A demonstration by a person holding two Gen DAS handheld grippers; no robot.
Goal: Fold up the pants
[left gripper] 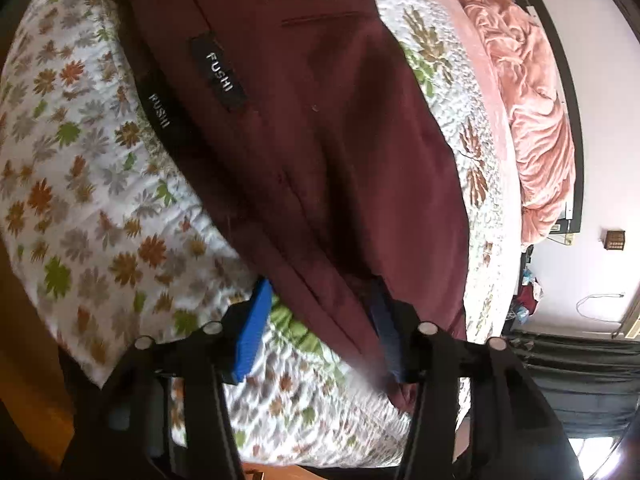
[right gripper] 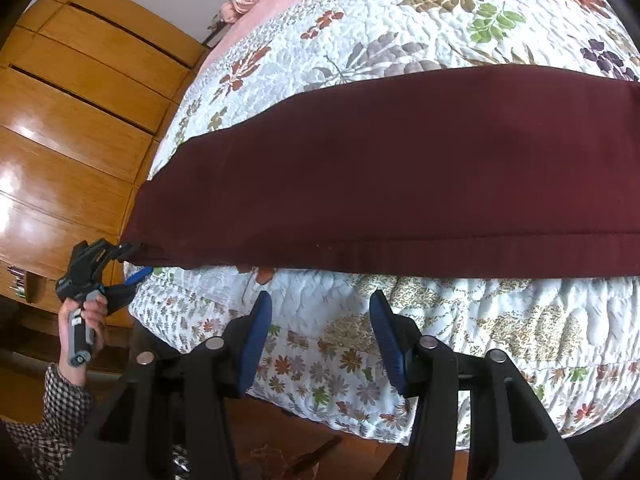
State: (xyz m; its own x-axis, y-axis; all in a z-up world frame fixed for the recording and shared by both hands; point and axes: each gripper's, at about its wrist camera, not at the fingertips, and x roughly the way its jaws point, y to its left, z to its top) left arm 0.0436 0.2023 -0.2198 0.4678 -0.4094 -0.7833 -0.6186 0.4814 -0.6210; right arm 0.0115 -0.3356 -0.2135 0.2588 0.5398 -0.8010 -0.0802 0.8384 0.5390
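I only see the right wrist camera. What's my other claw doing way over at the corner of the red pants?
Observer: In the left wrist view, the left claw is open, with the pants cloth lying between its fingers.
Operator: Is there writing on them?
Observer: Yes, a black label reads FUSHI.
Operator: Any pockets?
Observer: A slit pocket shows near the top of that view.

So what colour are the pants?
Dark maroon, plain all over. The pants show best in the right wrist view, spread across the flowery quilt.
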